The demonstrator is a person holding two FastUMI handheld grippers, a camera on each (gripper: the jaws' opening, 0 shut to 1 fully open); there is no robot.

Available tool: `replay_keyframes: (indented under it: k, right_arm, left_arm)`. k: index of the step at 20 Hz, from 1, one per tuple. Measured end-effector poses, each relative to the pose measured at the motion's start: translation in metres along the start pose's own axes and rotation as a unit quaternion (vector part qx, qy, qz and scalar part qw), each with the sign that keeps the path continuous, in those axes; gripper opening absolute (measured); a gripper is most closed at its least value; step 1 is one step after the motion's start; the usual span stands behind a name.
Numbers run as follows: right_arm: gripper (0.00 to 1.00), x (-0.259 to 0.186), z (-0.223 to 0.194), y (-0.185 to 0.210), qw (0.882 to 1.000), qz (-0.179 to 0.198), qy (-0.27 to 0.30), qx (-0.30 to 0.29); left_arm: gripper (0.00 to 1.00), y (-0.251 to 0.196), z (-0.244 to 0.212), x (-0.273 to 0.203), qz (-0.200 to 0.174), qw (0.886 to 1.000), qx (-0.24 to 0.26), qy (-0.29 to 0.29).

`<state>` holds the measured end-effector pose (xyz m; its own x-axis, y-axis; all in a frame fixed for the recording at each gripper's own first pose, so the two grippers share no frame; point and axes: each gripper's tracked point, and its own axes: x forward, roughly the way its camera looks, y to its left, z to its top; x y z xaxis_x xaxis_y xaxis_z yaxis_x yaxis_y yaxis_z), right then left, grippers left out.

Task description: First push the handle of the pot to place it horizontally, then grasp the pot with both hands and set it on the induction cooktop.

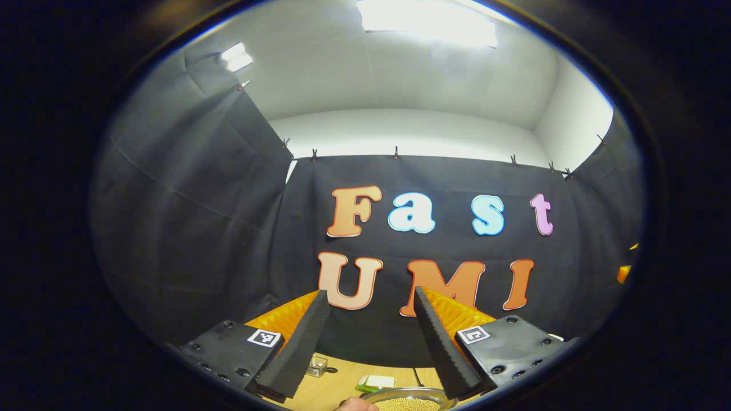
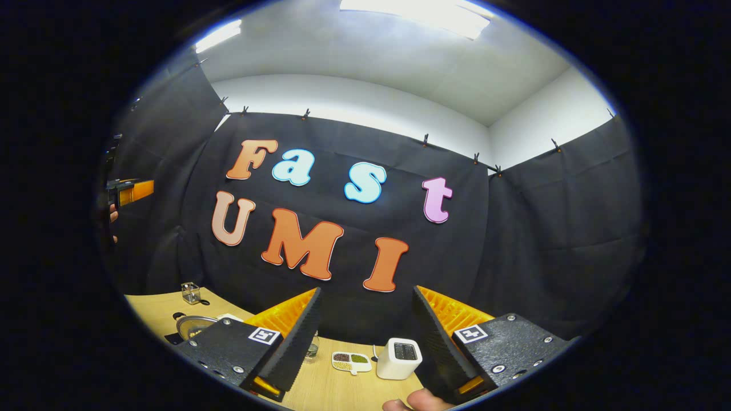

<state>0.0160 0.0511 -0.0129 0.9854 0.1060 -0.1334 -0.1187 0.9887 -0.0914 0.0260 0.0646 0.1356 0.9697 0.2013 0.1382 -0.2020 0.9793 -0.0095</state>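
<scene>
Left gripper view: left hand-held gripper [image 1: 370, 337] wide apart, holding nothing, raised high. Pot [image 1: 408, 399] low on the worktop [image 1: 320, 388], metal rim, pale grainy contents, handle unseen. Better drop low before pushing.

Right gripper view: right hand-held gripper [image 2: 365, 334] wide, holding nothing; pot [image 2: 194, 325] far left, well apart.

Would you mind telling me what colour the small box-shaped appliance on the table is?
White, with a dark panel on top; the appliance shows best in the right gripper view.

The left gripper [image 1: 371, 342] was held raised with jaws apart; below lay the pot [image 1: 408, 401] on the wooden table [image 1: 325, 388].
</scene>
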Motion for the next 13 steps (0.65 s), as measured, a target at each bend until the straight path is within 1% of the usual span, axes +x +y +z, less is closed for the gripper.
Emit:
replay_keyframes:
  k: [1,2,4,5,6,7,8,9,10,11,13]
  right_arm:
    - [0.95,-0.004,0.010,-0.003,1.000,-0.004,-0.011,0.002]
    - [0.95,-0.005,0.018,-0.009,1.000,-0.011,-0.021,0.004]
    - [0.95,-0.009,0.031,-0.015,0.999,-0.021,-0.037,0.010]
    - [0.97,-0.010,0.037,-0.015,0.999,-0.021,-0.044,0.012]
    - [0.97,-0.009,0.038,-0.014,0.999,-0.021,-0.046,0.014]
    - [0.95,-0.009,0.037,-0.014,0.999,-0.019,-0.044,0.013]
    - [0.95,-0.009,0.035,-0.017,0.999,-0.022,-0.040,0.014]
    - [0.97,-0.008,0.036,-0.018,0.999,-0.024,-0.040,0.018]
    - [0.97,-0.005,0.037,-0.017,0.999,-0.019,-0.039,0.020]
    - [0.95,-0.004,0.035,-0.016,0.999,-0.016,-0.037,0.022]
    - [0.95,-0.004,0.034,-0.015,0.999,-0.013,-0.036,0.025]
  left_arm:
    - [0.95,-0.002,0.008,-0.004,-0.003,1.000,-0.002,-0.008]
    - [0.98,-0.006,0.015,-0.005,-0.010,1.000,-0.005,-0.014]
    - [0.98,-0.010,0.029,-0.012,-0.020,1.000,-0.009,-0.019]
    - [0.98,-0.013,0.032,-0.017,-0.025,1.000,-0.008,-0.017]
    - [0.96,-0.017,0.034,-0.020,-0.032,0.999,-0.004,-0.016]
    - [0.95,-0.019,0.037,-0.020,-0.035,0.999,0.002,-0.014]
    - [0.92,-0.019,0.037,-0.020,-0.036,0.999,0.007,-0.012]
    - [0.95,-0.021,0.037,-0.019,-0.037,0.999,0.010,-0.010]
    - [0.92,-0.021,0.037,-0.017,-0.037,0.999,0.011,-0.009]
    - [0.98,-0.021,0.036,-0.018,-0.036,0.999,0.013,-0.007]
    - [0.98,-0.021,0.036,-0.017,-0.035,0.999,0.009,-0.010]
